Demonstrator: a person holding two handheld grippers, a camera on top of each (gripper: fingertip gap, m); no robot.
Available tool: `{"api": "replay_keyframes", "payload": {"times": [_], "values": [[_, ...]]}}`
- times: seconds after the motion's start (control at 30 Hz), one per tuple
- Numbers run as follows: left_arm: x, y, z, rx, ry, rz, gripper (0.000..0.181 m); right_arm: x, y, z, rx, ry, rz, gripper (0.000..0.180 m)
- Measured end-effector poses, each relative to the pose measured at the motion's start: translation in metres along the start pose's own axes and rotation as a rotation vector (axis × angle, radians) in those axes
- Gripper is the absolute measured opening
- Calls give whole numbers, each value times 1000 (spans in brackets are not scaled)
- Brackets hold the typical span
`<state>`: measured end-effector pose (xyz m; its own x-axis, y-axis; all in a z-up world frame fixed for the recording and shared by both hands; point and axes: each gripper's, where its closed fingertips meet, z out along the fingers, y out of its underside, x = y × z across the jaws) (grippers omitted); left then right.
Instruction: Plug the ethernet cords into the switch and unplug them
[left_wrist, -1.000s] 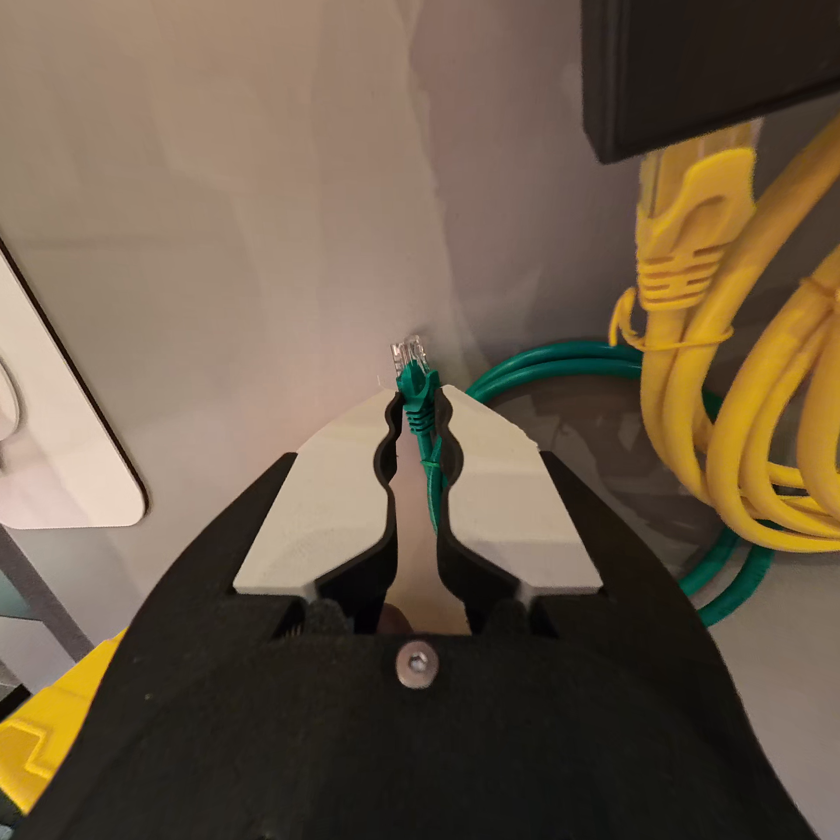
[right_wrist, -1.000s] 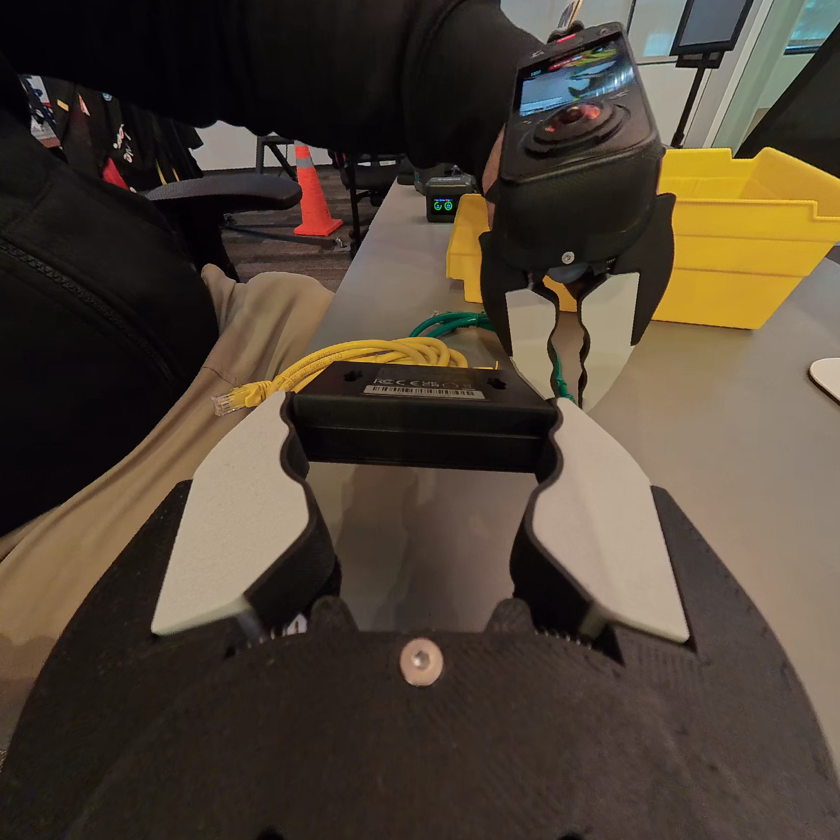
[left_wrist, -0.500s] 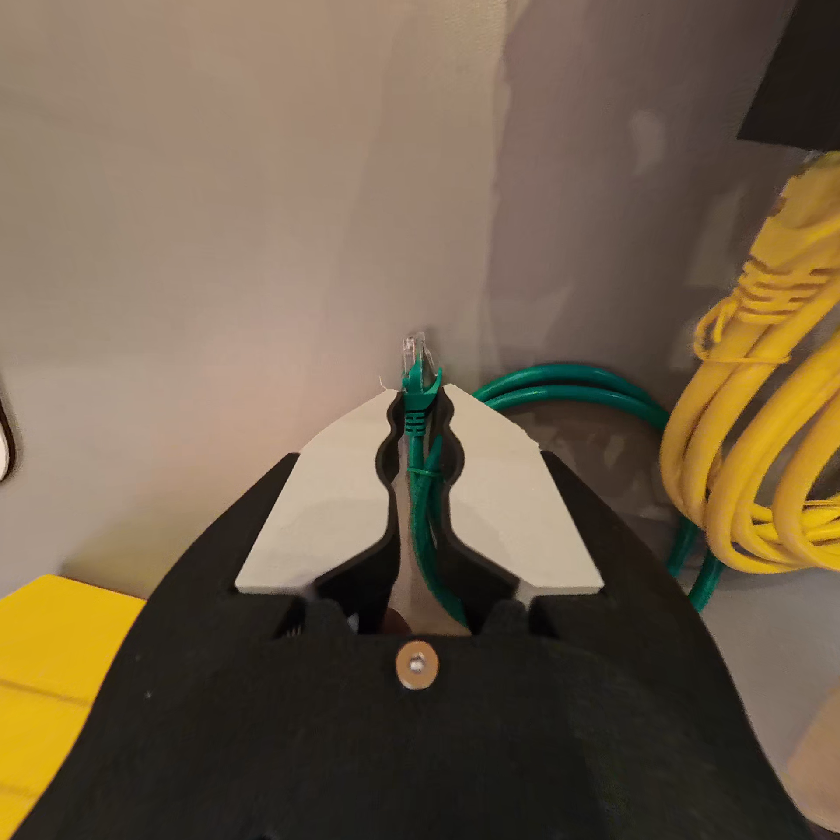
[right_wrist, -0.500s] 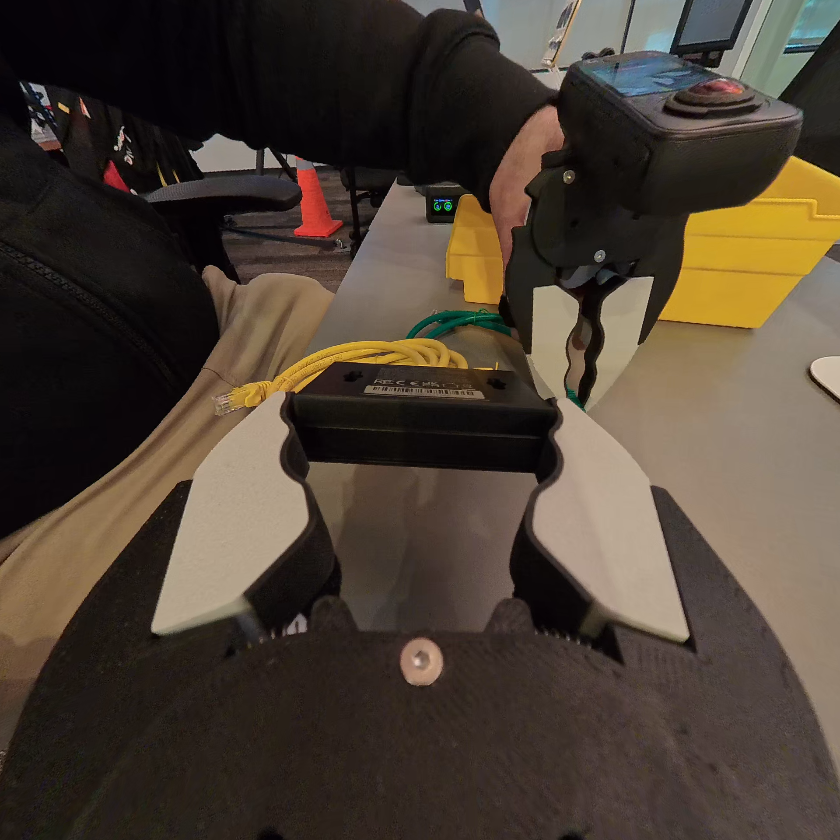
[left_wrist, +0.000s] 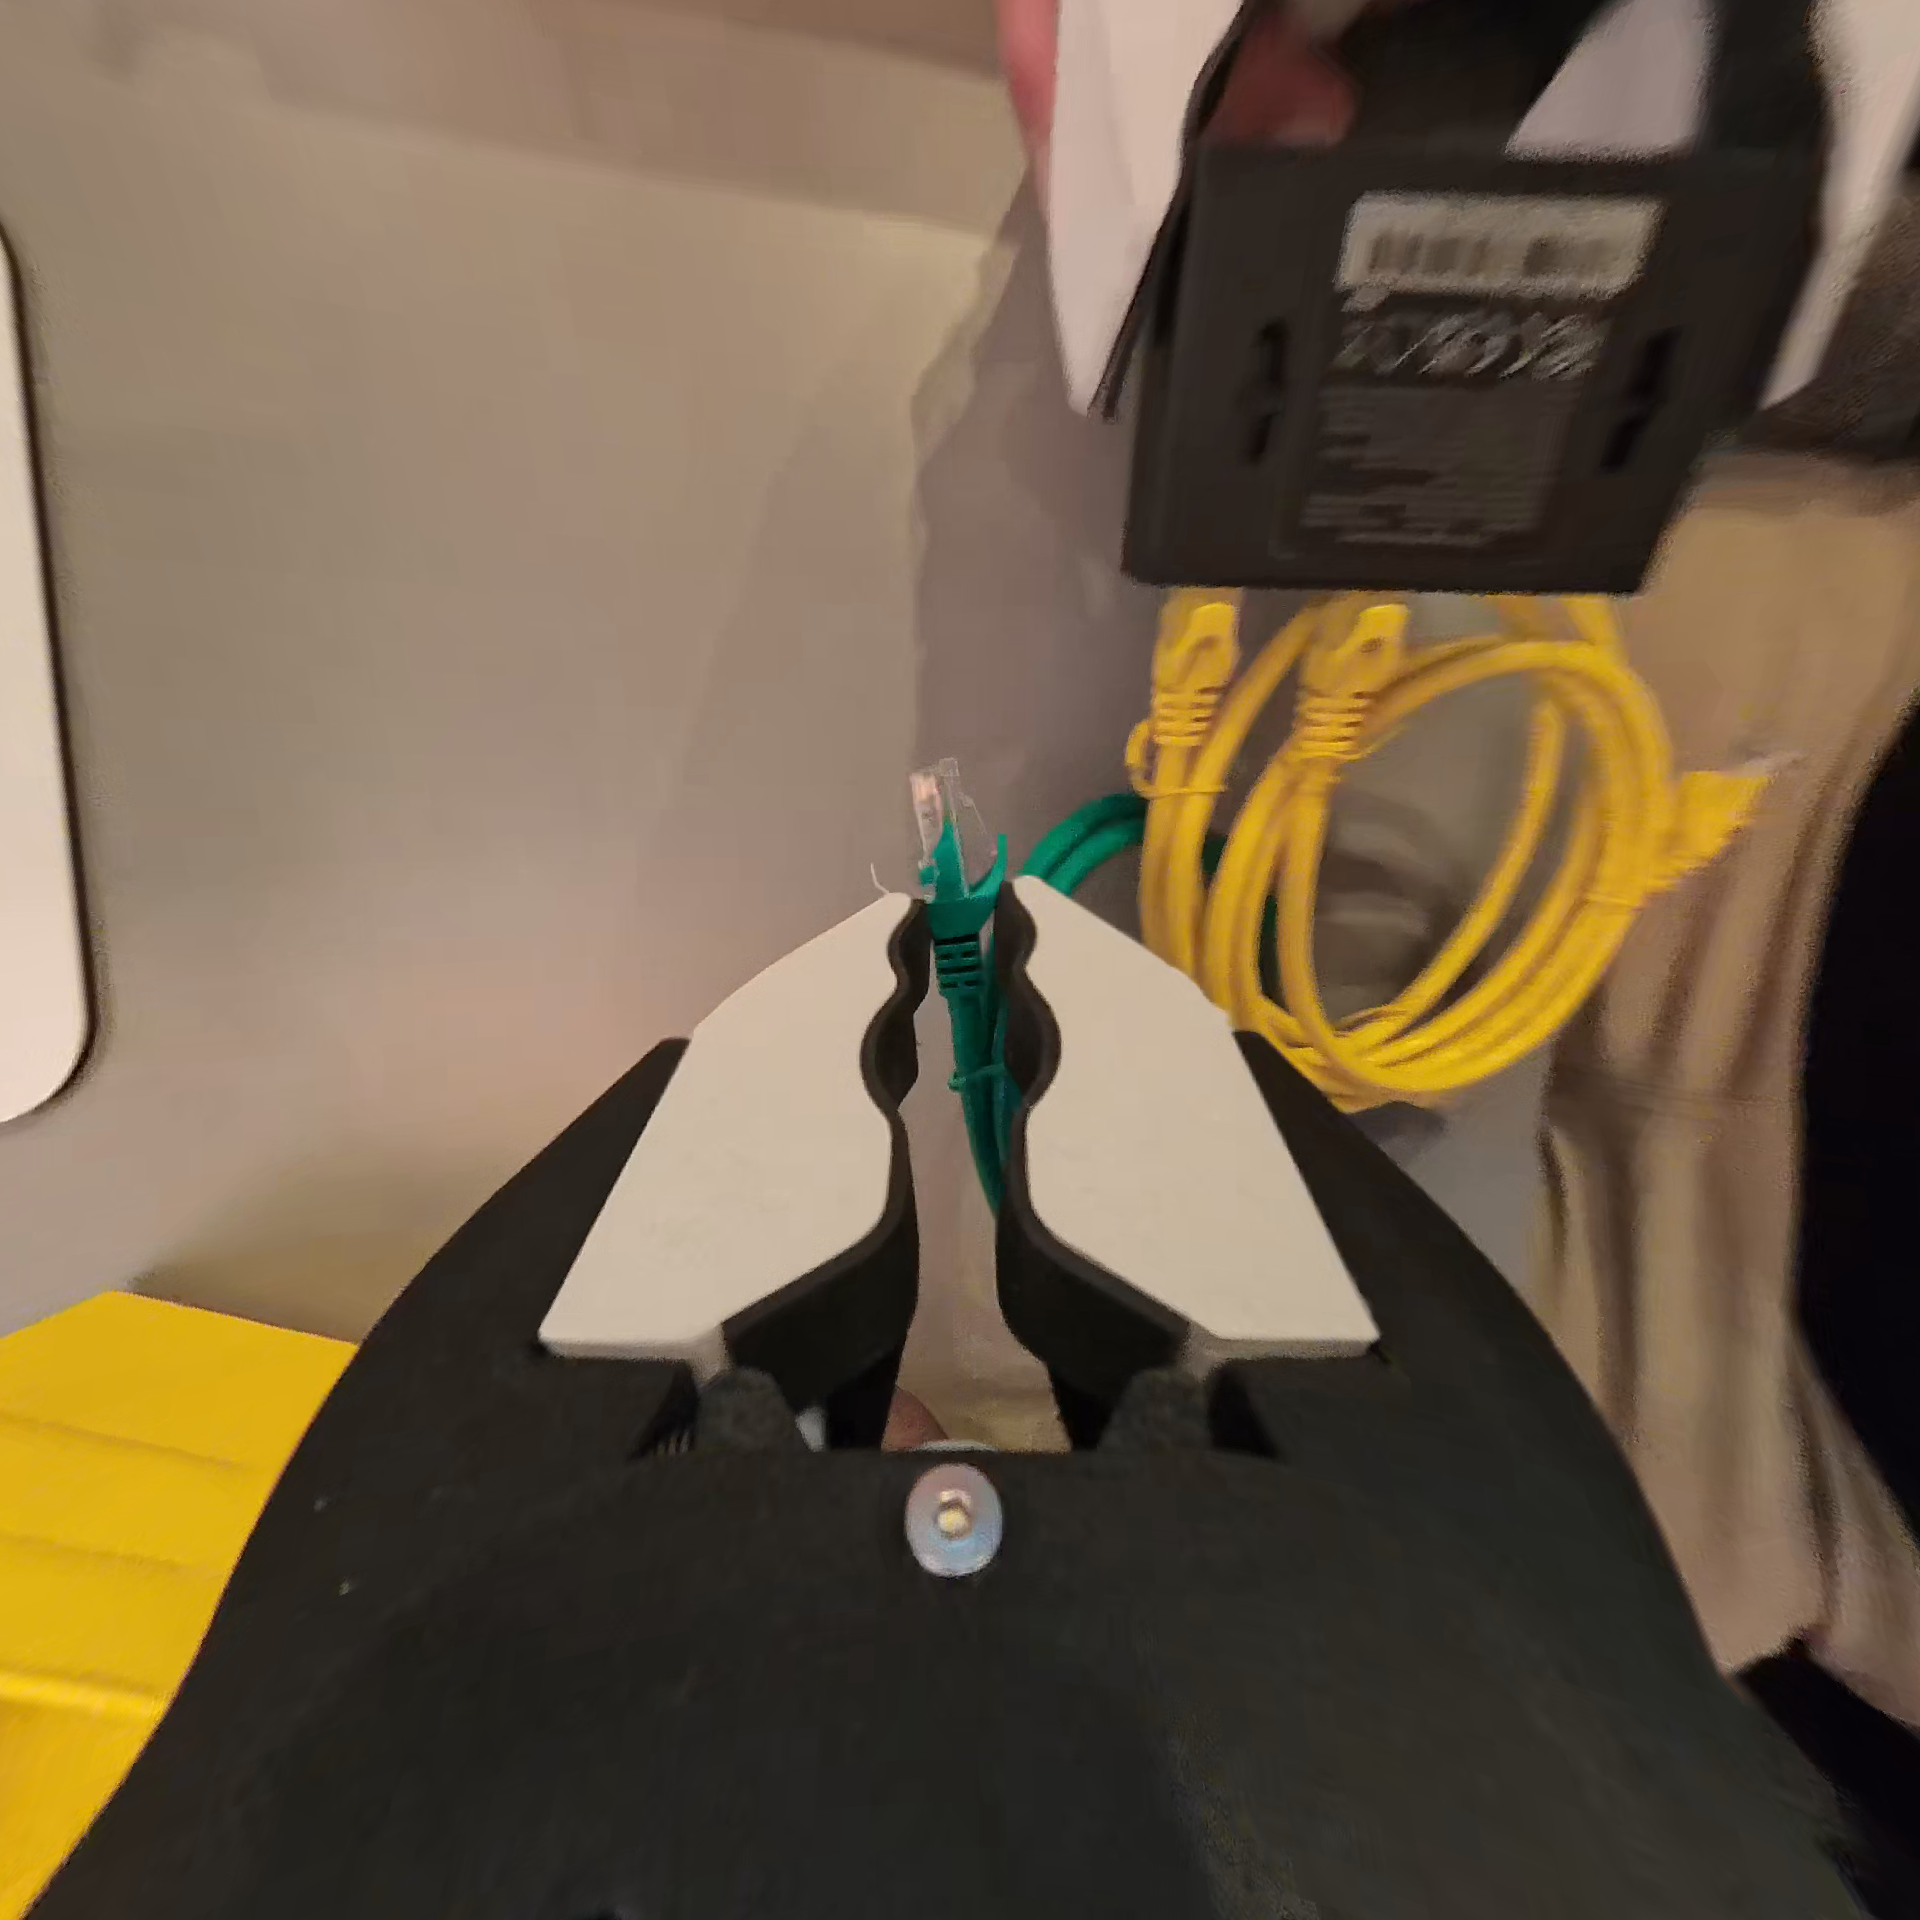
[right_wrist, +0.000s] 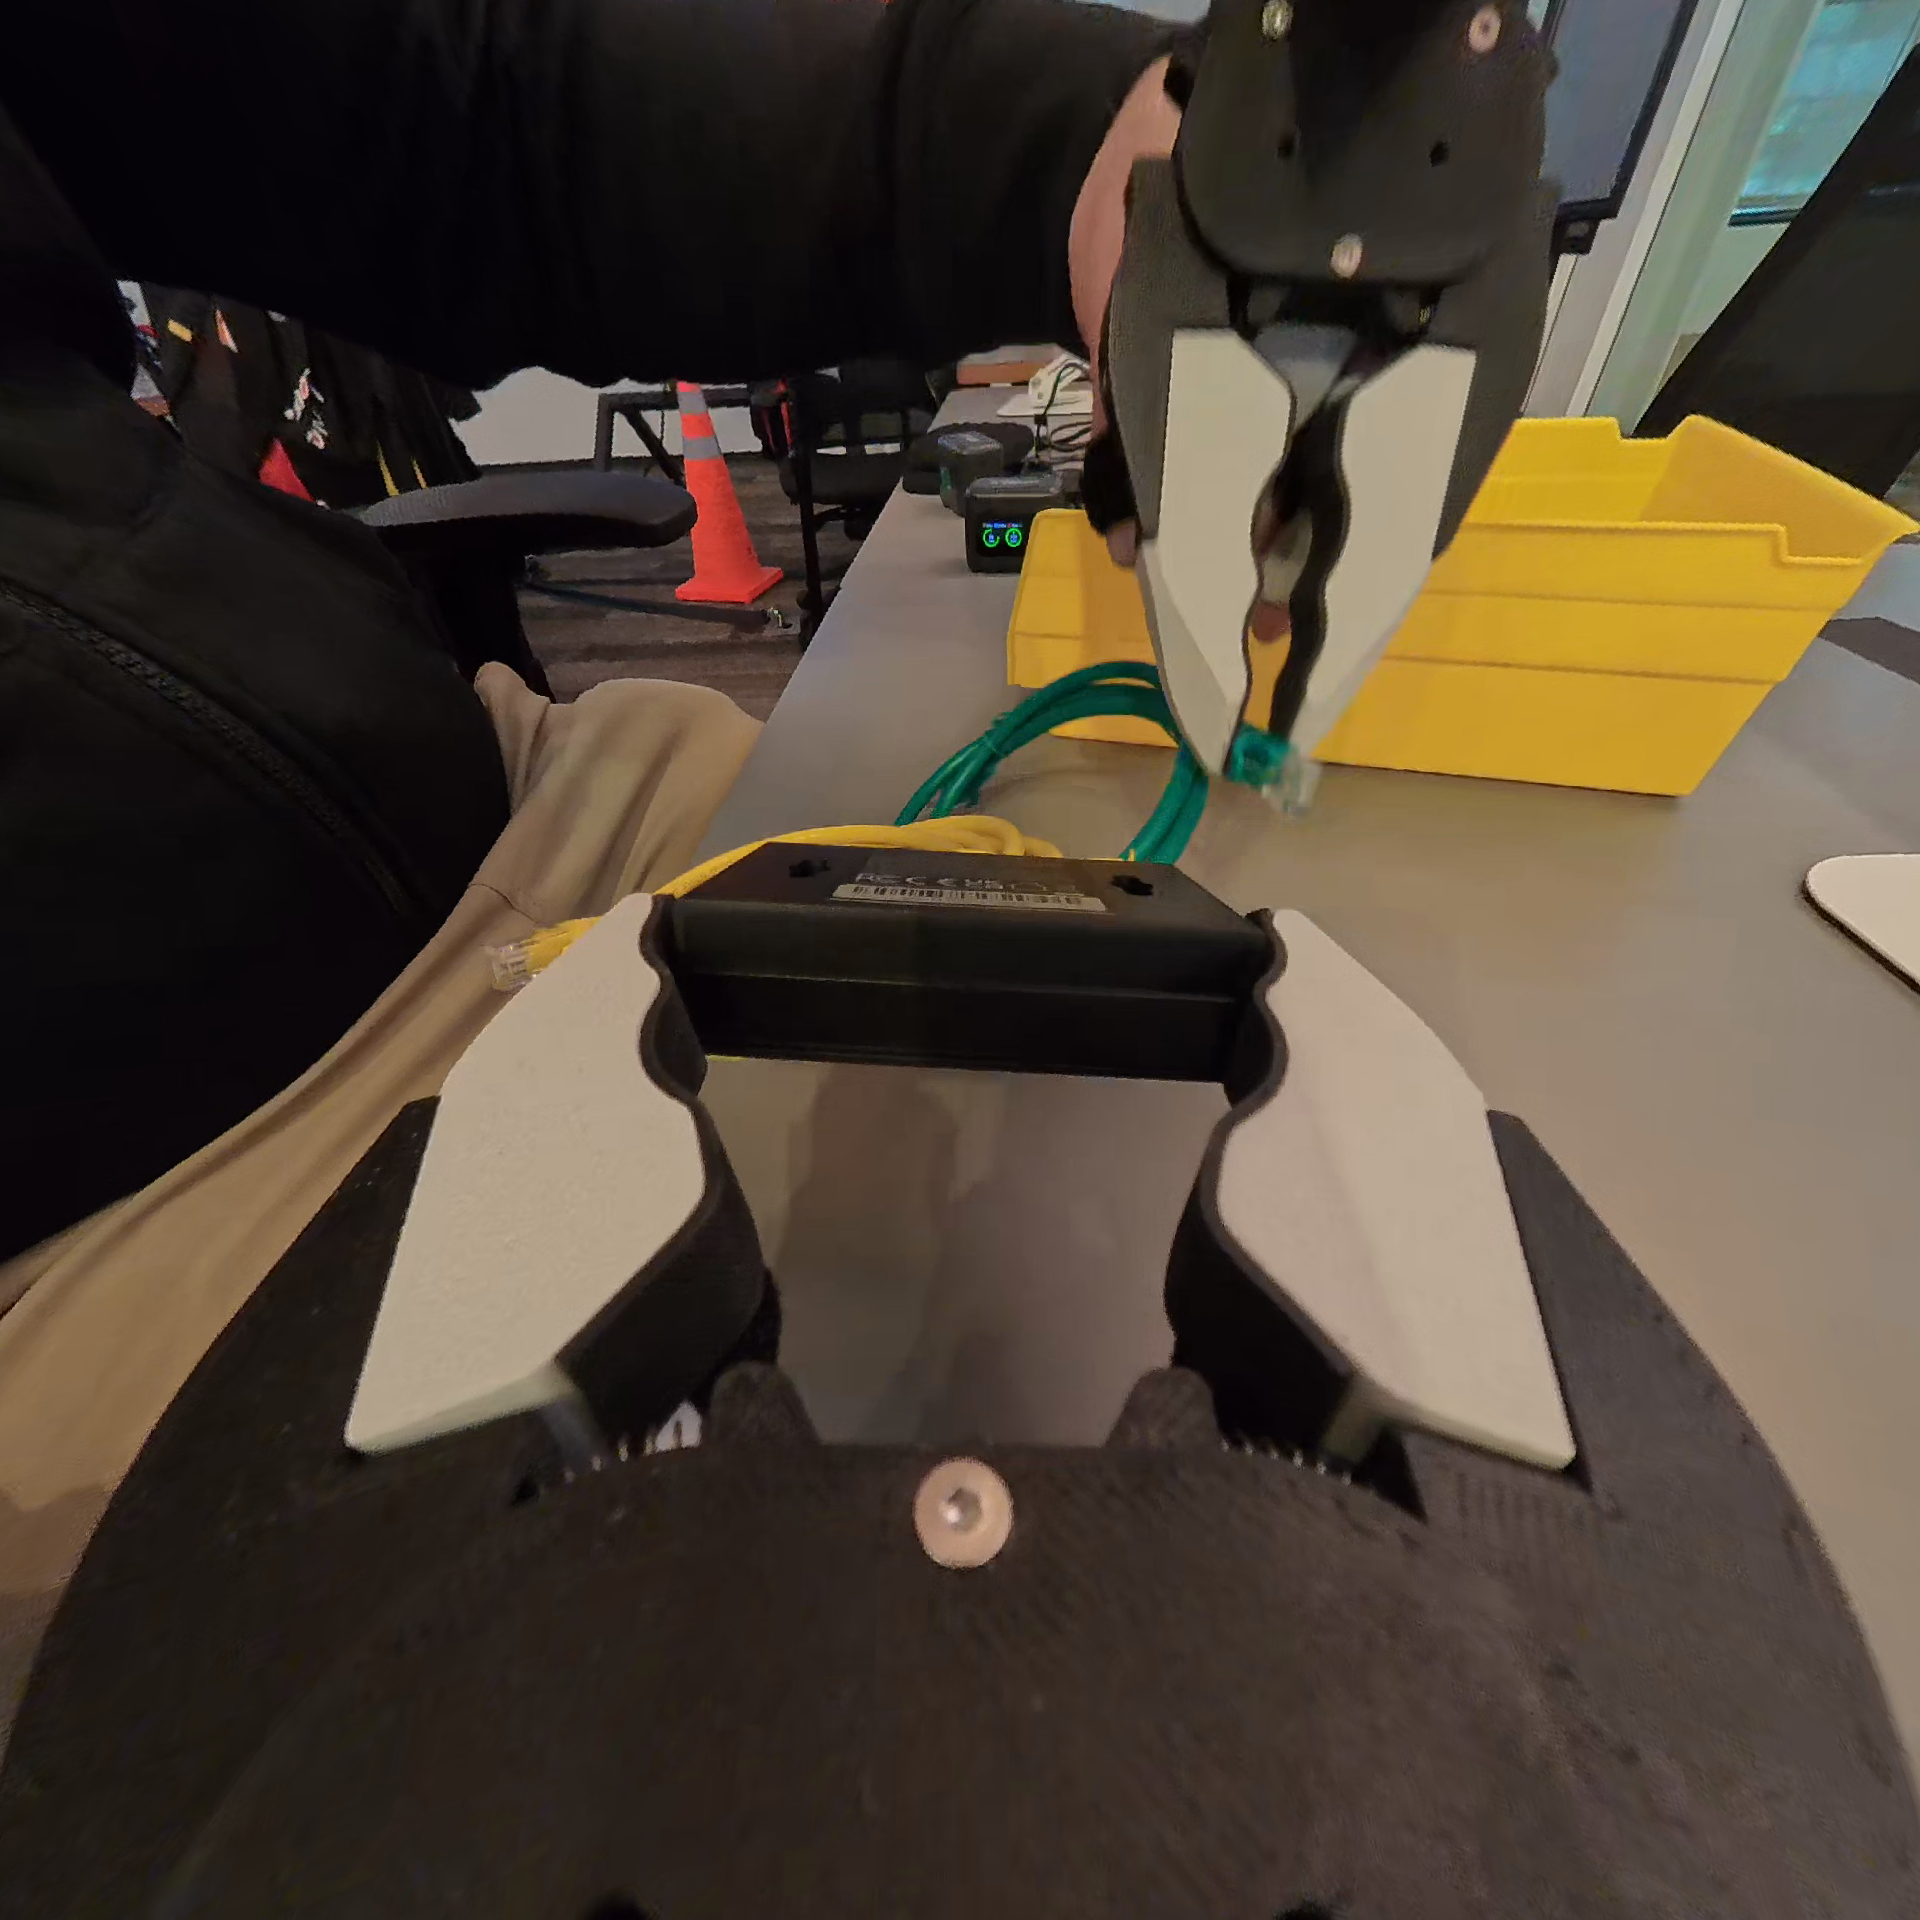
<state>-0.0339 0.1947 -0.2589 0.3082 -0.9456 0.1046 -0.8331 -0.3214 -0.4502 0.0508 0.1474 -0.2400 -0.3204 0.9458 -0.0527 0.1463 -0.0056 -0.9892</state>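
Pinching green cord (left_wrist: 961, 971), left gripper (left_wrist: 961, 909) (yellow cords (left_wrist: 1434, 894) beside).

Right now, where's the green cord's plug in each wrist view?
Left wrist view: green plug at centre, poking out of the left claw tips.
Right wrist view: upper right, at the tips of the far claw, just above the table.
Shared landmark: the black switch.
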Motion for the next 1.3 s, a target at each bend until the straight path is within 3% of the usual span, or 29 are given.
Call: {"api": "replay_keyframes", "payload": {"times": [0.03, 0.3, 0.7, 1.07, 1.23, 1.3], "values": [[2, -4, -8, 32, 24, -17, 12, 0, 0, 0, 2, 3, -2, 100], [47, -16, -52, 138, 245, -25, 11, 1, -3, 0, 17, 9, -17, 100], [99, -37, -5, 159, 700, -107, 10, -3, -10, -2, 65, 4, -55, 100], [101, -32, 1, 198, 769, -144, 10, 0, -9, -4, 62, 11, -41, 100], [101, -23, 14, 153, 716, -176, 9, 2, 6, -3, -39, 18, -17, 100], [98, -17, 23, 109, 696, -191, 9, 4, 26, -2, -188, 58, -39, 100]]}}
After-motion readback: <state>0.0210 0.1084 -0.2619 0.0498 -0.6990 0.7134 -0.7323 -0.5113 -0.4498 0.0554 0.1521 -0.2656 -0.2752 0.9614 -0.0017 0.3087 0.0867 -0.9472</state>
